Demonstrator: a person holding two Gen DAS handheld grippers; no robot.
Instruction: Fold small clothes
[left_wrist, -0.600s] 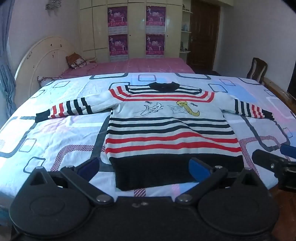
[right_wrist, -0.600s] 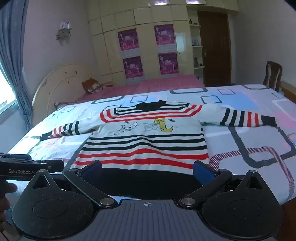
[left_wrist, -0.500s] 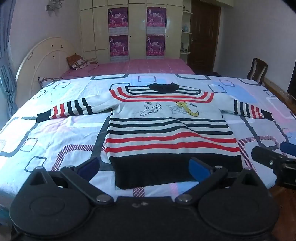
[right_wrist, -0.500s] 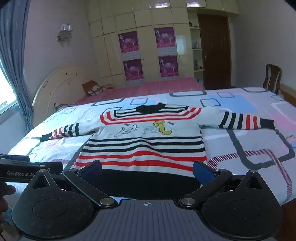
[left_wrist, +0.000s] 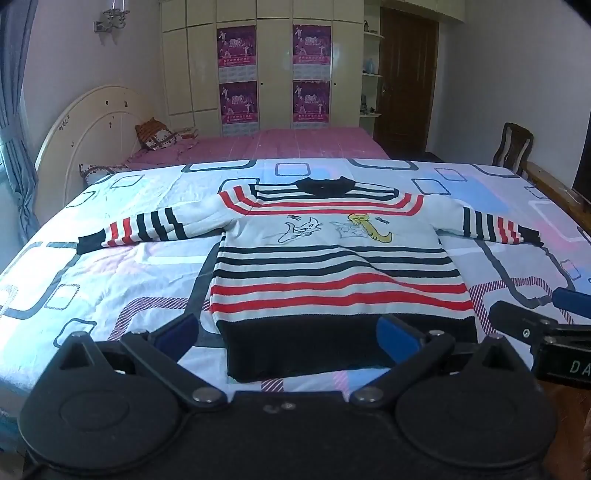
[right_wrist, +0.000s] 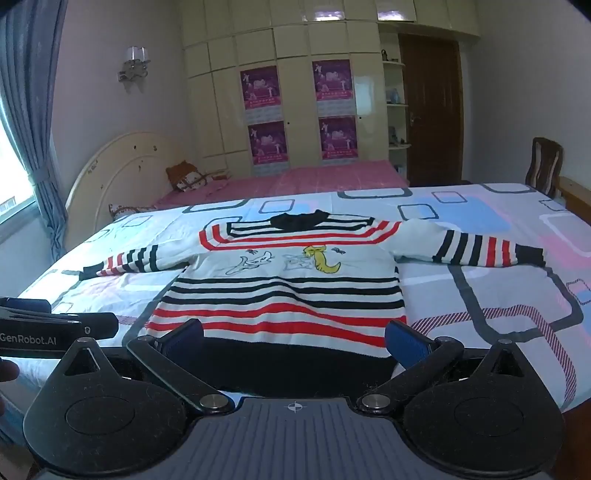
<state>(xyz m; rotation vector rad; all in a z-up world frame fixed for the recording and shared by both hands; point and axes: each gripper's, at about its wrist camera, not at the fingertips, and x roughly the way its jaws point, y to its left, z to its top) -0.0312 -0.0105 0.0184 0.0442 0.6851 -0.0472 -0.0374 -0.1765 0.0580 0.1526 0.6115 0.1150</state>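
Sweater (left_wrist: 332, 266) lay flat near bed's (left_wrist: 92, 266) front edge; soft, limp knit, so grab hem corners. Both grippers' fingers (left_wrist: 397, 334) apart, empty.

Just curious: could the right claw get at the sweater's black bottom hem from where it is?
Probably yes. The right claw is open, the hem lies flat just ahead, and nothing lies between them.

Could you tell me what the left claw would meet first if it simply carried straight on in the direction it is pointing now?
Most likely the black hem of the striped sweater spread flat on the bed. The left claw is open, tilted downward toward that near edge, with nothing between them, though the depth is hard to judge.
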